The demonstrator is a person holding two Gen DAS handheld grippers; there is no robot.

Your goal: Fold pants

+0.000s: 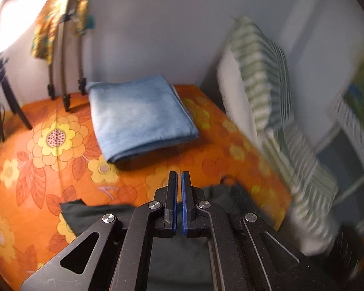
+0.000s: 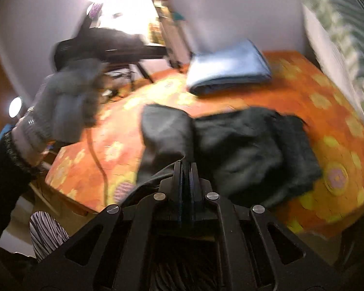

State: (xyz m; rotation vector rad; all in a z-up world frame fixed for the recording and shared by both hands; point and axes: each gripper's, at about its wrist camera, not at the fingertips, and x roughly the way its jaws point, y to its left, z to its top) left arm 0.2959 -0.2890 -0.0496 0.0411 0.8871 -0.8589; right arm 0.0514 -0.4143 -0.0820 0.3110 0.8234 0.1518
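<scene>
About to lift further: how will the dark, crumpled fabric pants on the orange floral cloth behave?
The dark pants look floppy: they lie in soft folds and will likely sag from the right gripper, which is shut on one edge. They seem light. The unheld bulk may drag across the orange floral cloth.

Cover (image 1: 48, 169): orange, printed with yellow flowers and darker orange leaves.
Folded cloth (image 1: 138, 118): light blue, plain.
Pants (image 2: 242, 145): very dark, near black, plain.
Pillow (image 1: 262, 72): white with green stripes.
Left gripper (image 1: 178, 177): black, blue pads.
Wall (image 1: 169, 24): pale grey-white.
Glove (image 2: 65, 101): grey.
</scene>
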